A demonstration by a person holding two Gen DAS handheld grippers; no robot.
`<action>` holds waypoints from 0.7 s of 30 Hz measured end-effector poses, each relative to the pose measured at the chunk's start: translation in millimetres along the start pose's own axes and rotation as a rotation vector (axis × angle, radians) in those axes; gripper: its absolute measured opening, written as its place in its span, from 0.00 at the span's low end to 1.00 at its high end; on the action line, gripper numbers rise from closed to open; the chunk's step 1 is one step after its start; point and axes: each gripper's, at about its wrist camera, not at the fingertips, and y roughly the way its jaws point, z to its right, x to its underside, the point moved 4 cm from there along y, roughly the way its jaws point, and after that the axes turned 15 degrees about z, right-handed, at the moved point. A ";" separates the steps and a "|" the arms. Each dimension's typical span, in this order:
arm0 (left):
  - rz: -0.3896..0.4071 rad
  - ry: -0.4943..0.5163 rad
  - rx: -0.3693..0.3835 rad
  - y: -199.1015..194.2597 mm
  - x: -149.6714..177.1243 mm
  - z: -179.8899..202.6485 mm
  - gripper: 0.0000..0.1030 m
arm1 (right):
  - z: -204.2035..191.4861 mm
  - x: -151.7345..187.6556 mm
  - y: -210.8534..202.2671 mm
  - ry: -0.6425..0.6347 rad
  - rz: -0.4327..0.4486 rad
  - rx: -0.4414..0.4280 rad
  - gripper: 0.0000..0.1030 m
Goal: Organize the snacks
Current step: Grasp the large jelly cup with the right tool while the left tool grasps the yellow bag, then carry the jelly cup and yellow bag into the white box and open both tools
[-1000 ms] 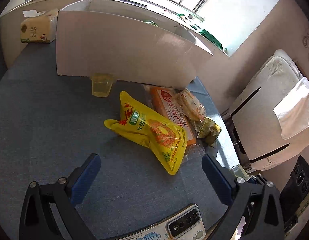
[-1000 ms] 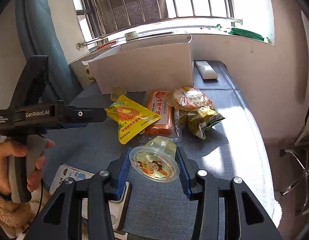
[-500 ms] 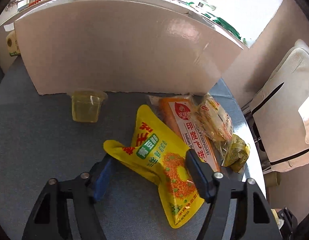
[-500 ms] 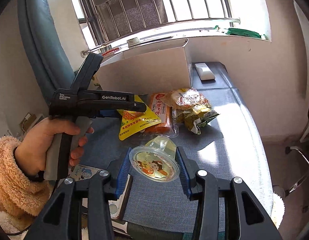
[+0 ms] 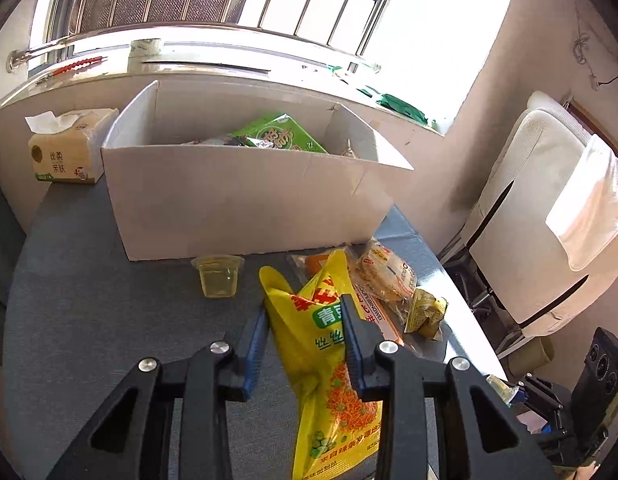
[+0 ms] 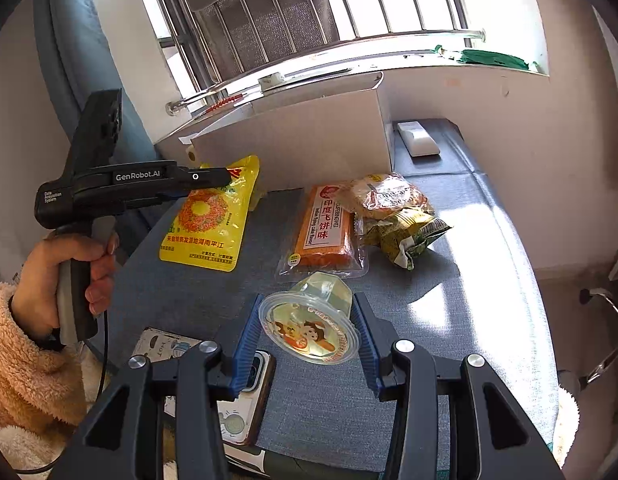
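Observation:
My left gripper [image 5: 305,320] is shut on the top of a yellow snack bag [image 5: 329,392] and holds it lifted off the blue table; the bag hangs down, as the right wrist view [image 6: 209,216] also shows. My right gripper [image 6: 309,320] is shut on a clear jelly cup [image 6: 309,328] with a cartoon lid, held above the table. A white cardboard box [image 5: 245,200] with green snack packs inside stands behind. A second jelly cup [image 5: 219,276] sits by the box front. An orange cake pack [image 6: 327,228], a bread pack [image 6: 385,196] and a yellow-green packet [image 6: 405,232] lie on the table.
A tissue pack [image 5: 65,152] stands left of the box. A white remote [image 6: 417,138] lies right of the box. A phone [image 6: 245,396] and a small booklet [image 6: 161,348] lie at the table's near edge. A white chair [image 5: 549,240] stands to the right.
My left gripper closed on the yellow bag and lifted it off the table, tilting up so the box's inside shows. My right gripper kept holding the jelly cup almost still.

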 end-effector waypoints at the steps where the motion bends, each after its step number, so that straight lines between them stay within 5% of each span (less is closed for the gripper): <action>1: 0.030 -0.005 0.003 -10.9 -8.5 -2.9 0.37 | -1.9 -2.7 2.6 -0.001 0.000 -0.009 0.47; 11: 0.251 -0.050 -0.019 -46.9 -106.6 -48.8 0.37 | -22.6 -101.9 51.5 -0.067 0.081 -0.088 0.47; 21: 0.233 -0.029 -0.059 41.0 -188.7 -80.1 0.37 | -16.3 -214.4 166.1 -0.049 0.087 -0.019 0.47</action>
